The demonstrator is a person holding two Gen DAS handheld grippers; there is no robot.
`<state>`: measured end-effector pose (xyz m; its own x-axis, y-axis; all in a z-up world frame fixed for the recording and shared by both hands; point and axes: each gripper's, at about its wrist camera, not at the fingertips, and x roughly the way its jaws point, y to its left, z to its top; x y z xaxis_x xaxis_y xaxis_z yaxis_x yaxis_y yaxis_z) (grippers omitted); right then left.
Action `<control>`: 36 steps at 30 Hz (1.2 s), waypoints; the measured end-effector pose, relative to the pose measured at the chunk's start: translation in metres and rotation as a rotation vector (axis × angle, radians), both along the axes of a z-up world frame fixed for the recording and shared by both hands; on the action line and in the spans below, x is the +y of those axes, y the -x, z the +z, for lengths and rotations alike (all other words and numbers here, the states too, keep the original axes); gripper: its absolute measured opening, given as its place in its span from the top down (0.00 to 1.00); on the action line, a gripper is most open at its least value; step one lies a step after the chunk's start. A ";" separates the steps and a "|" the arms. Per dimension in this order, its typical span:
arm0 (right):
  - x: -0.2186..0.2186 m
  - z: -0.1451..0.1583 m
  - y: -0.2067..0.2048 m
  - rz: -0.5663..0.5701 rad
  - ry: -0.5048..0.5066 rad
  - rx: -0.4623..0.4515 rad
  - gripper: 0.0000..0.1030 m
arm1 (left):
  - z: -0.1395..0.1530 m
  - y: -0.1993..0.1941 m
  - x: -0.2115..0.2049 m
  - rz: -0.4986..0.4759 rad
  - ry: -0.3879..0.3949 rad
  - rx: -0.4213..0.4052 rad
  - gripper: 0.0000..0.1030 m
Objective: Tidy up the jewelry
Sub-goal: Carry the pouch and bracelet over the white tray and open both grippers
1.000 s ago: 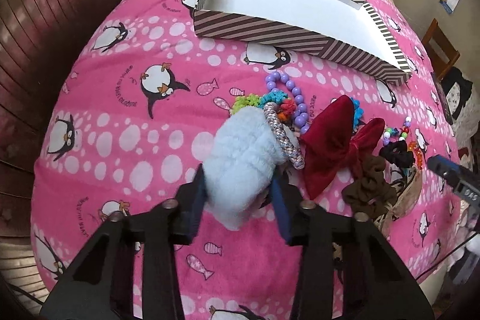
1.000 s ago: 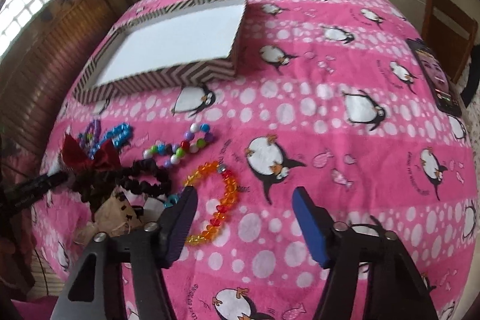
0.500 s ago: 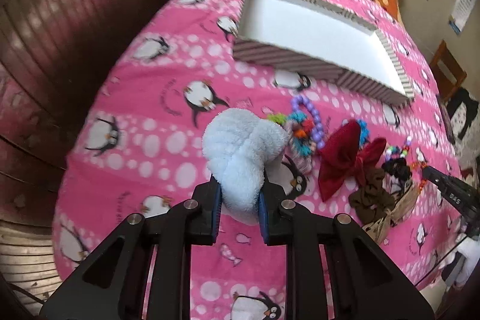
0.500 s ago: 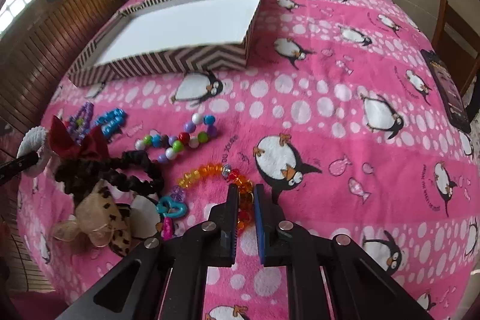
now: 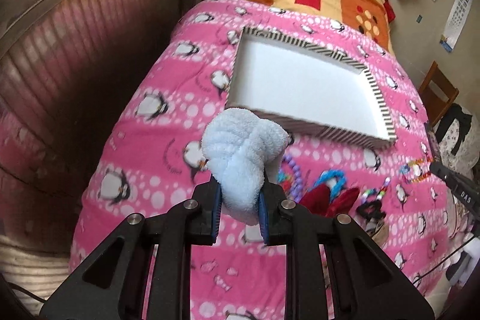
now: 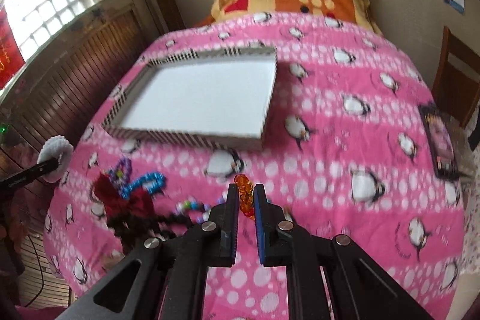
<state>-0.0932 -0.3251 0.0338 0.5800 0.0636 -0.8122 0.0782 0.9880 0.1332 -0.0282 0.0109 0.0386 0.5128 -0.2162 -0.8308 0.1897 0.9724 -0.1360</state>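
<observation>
Fluffy pale-blue scrunchie (image 5: pixel 240 158) and orange bead bracelet (image 6: pixel 245 197) are clamped in left gripper (image 5: pixel 240 210) and right gripper (image 6: pixel 246 210) jaws; striped white-lined box (image 6: pixel 192 137) beyond is empty.

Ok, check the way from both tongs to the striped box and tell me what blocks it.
Nothing visible does. The left tongs hold the fluffy blue scrunchie just short of the striped box; the right tongs hold the orange bead bracelet, with only bare pink blanket before the box.
</observation>
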 end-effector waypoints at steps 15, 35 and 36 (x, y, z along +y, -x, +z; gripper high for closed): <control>0.013 0.028 -0.096 0.009 0.009 -0.055 0.91 | 0.005 -0.091 -0.043 -0.089 0.002 -0.017 0.82; -0.020 -0.098 -0.076 -0.057 -0.011 0.212 0.71 | -0.027 -0.127 -0.060 -0.110 -0.013 0.065 0.82; -0.019 -0.098 -0.075 -0.053 0.010 0.209 0.83 | -0.027 -0.127 -0.059 -0.105 -0.011 0.067 0.82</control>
